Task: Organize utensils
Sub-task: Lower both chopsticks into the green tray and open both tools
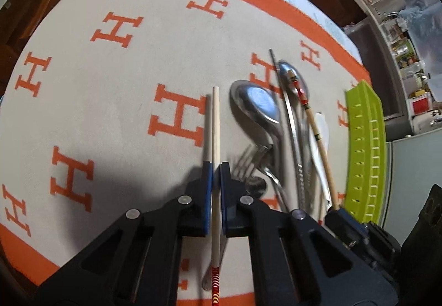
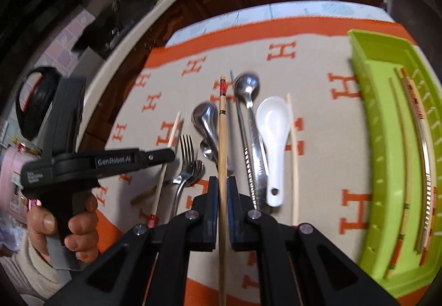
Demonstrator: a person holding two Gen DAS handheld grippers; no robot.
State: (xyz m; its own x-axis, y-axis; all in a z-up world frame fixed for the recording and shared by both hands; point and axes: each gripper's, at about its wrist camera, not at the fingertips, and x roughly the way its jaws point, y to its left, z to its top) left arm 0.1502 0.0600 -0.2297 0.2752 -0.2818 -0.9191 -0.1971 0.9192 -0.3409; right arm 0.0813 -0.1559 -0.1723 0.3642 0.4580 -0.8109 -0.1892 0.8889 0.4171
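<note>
The left hand-held gripper (image 1: 216, 167) is nearly closed, its blue pads pressed against a pale chopstick (image 1: 215, 123) with red stripes at its thick end; the stick runs straight out between the fingers over the blanket. The right hand-held gripper (image 2: 222, 181) is likewise almost closed, its fingers around a wooden chopstick (image 2: 222, 140) with a red-painted end, though whether the pads press it cannot be told. Beside that stick on the orange-and-cream cloth (image 2: 326, 123) printed with H letters lie the loose utensils: a fork (image 2: 185, 156), a large steel spoon (image 2: 205, 119), a long-handled steel spoon (image 2: 250, 104), a white ceramic spoon (image 2: 272, 134) and a thin bare chopstick (image 2: 293, 151) just right of it. Well to the right stands a green tray (image 2: 373, 123) that holds several chopsticks (image 2: 411, 126) lying lengthwise. In the right wrist view a hand (image 2: 69, 228) with a pale sleeve grips the handle of the left tool at the left edge.
</note>
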